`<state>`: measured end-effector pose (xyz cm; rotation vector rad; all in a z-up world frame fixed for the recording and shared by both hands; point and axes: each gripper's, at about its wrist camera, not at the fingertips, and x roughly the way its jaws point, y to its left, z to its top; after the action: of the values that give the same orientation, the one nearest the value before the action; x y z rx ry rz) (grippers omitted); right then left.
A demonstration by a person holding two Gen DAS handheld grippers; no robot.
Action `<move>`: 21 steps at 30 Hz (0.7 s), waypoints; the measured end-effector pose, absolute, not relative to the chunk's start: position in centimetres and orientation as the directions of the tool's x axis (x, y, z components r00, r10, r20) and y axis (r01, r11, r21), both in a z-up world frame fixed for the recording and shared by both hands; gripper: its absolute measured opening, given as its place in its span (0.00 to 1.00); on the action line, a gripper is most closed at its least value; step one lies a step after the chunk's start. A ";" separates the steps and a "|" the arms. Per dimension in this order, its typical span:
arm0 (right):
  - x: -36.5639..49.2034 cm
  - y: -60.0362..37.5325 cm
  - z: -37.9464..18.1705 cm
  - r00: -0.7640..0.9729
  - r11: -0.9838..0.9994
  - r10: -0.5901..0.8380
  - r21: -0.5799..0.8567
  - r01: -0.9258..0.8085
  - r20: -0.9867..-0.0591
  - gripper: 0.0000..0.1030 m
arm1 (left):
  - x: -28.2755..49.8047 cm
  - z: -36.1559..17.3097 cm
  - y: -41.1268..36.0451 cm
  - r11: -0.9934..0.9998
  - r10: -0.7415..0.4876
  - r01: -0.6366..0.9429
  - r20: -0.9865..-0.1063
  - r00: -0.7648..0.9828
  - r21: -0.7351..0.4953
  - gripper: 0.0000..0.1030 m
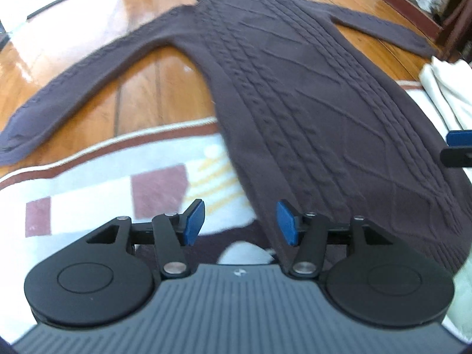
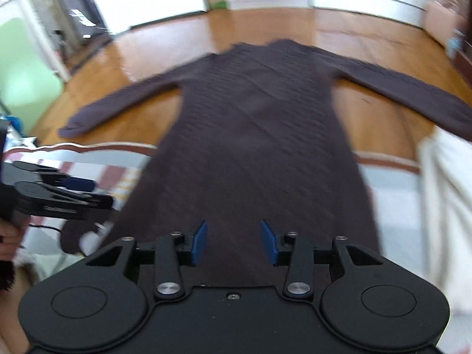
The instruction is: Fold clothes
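A dark brown cable-knit sweater (image 1: 309, 94) lies flat, front up, with both sleeves spread, half on the wooden floor and half on a rug. My left gripper (image 1: 240, 224) hovers open over the sweater's near left hem corner, nothing between its blue pads. In the right wrist view the same sweater (image 2: 253, 147) runs straight ahead, blurred. My right gripper (image 2: 234, 243) is open above the middle of the near hem. The left gripper (image 2: 76, 191) shows at that view's left edge, and the right gripper's fingers (image 1: 458, 147) poke in at the left view's right edge.
A pale rug with maroon squares and border (image 1: 118, 200) covers the near floor. A cream cloth (image 1: 448, 88) lies to the right of the sweater, also the cream cloth (image 2: 445, 194). Glossy wooden floor (image 1: 147, 82) lies beyond. Dark furniture (image 1: 442, 6) stands at the far right. A hand (image 2: 8, 236) holds the left gripper.
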<state>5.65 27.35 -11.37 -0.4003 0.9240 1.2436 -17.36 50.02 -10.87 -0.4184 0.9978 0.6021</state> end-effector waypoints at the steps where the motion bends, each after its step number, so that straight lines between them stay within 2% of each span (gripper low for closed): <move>1: 5.2 28.2 -11.1 0.032 0.291 0.641 0.205 -0.934 -0.767 0.54 | -17.4 -10.6 50.3 0.761 0.293 -0.647 -0.866 0.405 -0.045 0.52; 7: 3.2 32.7 -9.3 0.012 0.209 0.688 0.183 -0.961 -0.726 0.61 | -17.9 -9.0 52.5 0.728 0.372 -0.685 -0.832 0.411 -0.013 0.52; 9: 2.8 34.3 -8.9 0.003 0.208 0.693 0.196 -0.958 -0.721 0.62 | -18.3 -8.2 54.2 0.706 0.405 -0.708 -0.818 0.410 -0.005 0.56; 12: 2.7 37.2 -9.3 0.010 0.232 0.684 0.204 -0.951 -0.730 0.64 | -19.9 -7.0 57.5 0.632 0.467 -0.775 -0.794 0.390 -0.009 0.69; 14: 2.6 38.8 -9.9 0.022 0.261 0.678 0.213 -0.942 -0.734 0.66 | -21.9 -6.7 60.6 0.539 0.506 -0.842 -0.789 0.350 -0.028 0.74; 18: 2.9 40.9 -10.9 0.024 0.338 0.662 0.270 -0.902 -0.749 0.66 | -26.7 -8.5 67.4 0.279 0.529 -0.952 -0.806 0.264 -0.128 0.75; 21: 2.1 41.6 -11.9 0.019 0.351 0.589 0.234 -0.907 -0.808 0.66 | -30.9 -10.6 72.2 0.005 0.548 -0.977 -0.816 0.183 -0.215 0.75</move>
<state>2.10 41.65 -11.88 -0.3997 0.9936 1.2093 -30.91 72.17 -10.63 -0.9070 0.6062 1.3157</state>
